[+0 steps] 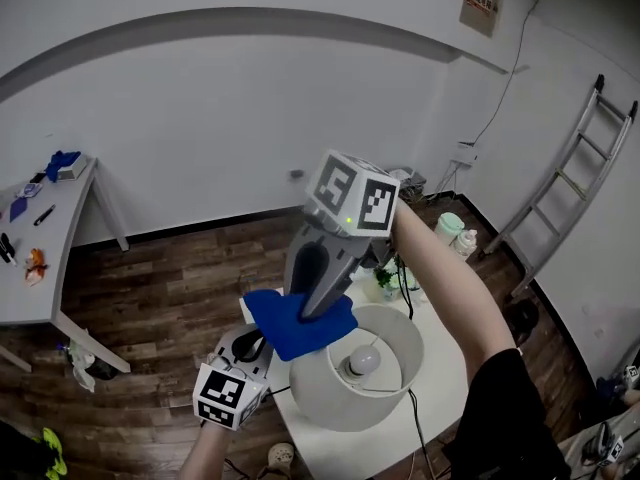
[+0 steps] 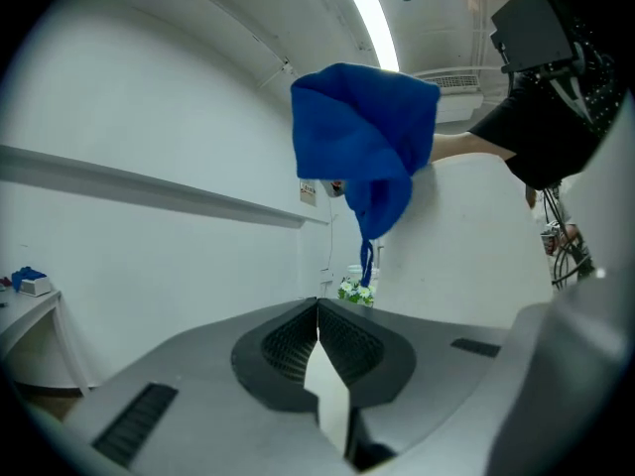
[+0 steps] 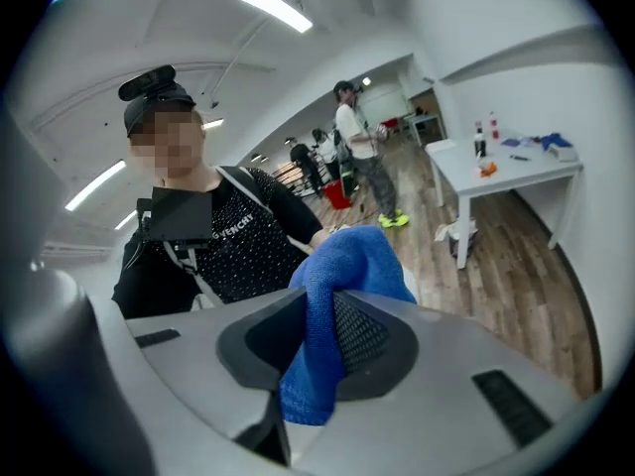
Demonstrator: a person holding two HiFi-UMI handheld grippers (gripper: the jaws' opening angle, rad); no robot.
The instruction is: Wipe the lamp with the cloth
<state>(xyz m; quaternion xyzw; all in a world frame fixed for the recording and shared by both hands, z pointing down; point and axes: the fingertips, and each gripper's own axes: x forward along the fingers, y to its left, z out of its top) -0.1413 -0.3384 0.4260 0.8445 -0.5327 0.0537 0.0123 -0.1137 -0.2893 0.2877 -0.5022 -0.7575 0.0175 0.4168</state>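
Observation:
A white lamp shade (image 1: 335, 406) with a bare bulb (image 1: 363, 360) inside stands on a small white table (image 1: 448, 363). My right gripper (image 1: 305, 313) points down from above, shut on a blue cloth (image 1: 290, 333) that lies over the shade's left rim. In the right gripper view the cloth (image 3: 352, 266) is pinched between the jaws of the right gripper (image 3: 316, 305). My left gripper (image 1: 255, 348) sits low at the shade's left side. In its own view the left gripper (image 2: 317, 310) is shut on a thin white edge of the shade (image 2: 466, 236), with the cloth (image 2: 362, 157) hanging above.
A small green plant (image 1: 385, 280) and a black cable (image 1: 405, 288) are behind the lamp. A white desk (image 1: 40, 268) with small items stands at the left, a ladder (image 1: 570, 183) leans at the right. Another person (image 3: 357, 147) stands far off.

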